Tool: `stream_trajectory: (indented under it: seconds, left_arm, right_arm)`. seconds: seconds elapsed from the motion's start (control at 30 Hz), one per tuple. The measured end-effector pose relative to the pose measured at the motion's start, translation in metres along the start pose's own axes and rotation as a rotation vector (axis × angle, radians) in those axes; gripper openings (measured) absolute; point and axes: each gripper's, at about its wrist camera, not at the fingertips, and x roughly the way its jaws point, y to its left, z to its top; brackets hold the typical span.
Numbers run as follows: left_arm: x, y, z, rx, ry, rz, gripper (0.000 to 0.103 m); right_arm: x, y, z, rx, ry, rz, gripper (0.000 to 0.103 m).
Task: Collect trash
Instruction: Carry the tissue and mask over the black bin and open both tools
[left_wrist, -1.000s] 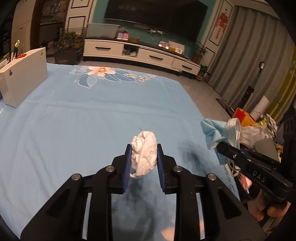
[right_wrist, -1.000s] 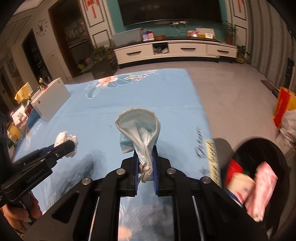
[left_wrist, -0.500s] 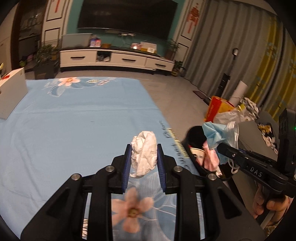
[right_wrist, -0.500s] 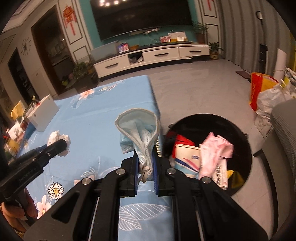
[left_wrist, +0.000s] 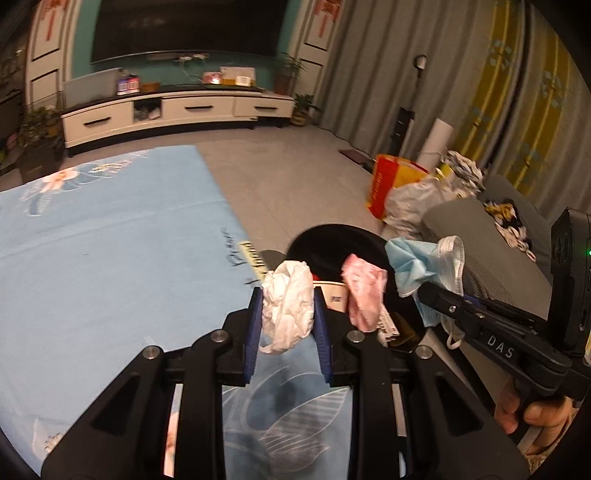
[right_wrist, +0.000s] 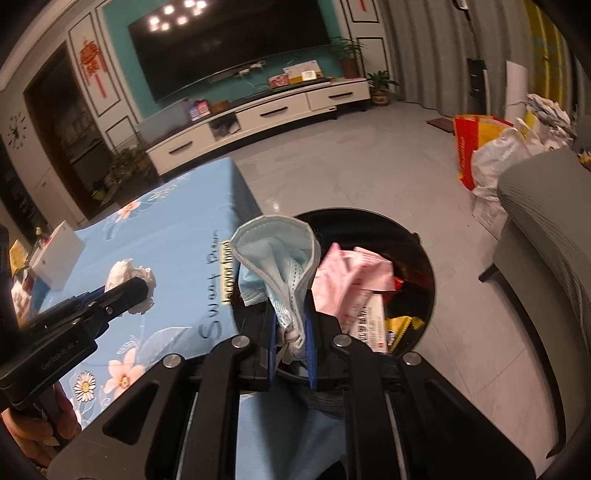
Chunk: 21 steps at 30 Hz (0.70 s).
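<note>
Both jaws grip trash, left a tissue wad (left_wrist: 287, 302), right a mask (right_wrist: 277, 258), beside black bin (right_wrist: 424, 251).

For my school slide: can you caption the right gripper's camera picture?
Right gripper holds a blue face mask over the black trash bin.

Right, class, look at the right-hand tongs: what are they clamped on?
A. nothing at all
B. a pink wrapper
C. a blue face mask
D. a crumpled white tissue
C: in the right wrist view the right tongs pinch a blue face mask above the black bin, while the crumpled white tissue sits in the left tongs.
</note>
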Motion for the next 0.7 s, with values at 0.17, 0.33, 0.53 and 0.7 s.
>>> stream_trajectory:
  seconds: [0.17,0.33,0.53,0.7]
  left_arm:
    - [0.029,-0.013,0.004,0.032,0.038,-0.026,0.027]
    - [0.061,-0.028,0.008,0.067,0.081,-0.023,0.028]
    - [0.094,-0.041,0.013,0.106,0.119,-0.026,0.032]
    - [0.117,-0.050,0.014,0.133,0.159,-0.007,0.052]
  right_arm:
    - [0.014,-0.015,-0.002,0.021,0.023,-0.020,0.014]
    - [0.033,-0.033,0.001,0.058,0.041,-0.050,0.014]
    - [0.049,-0.053,0.006,0.081,0.056,-0.070,0.020]
    - [0.066,-0.062,0.009,0.102,0.089,-0.077,0.046]
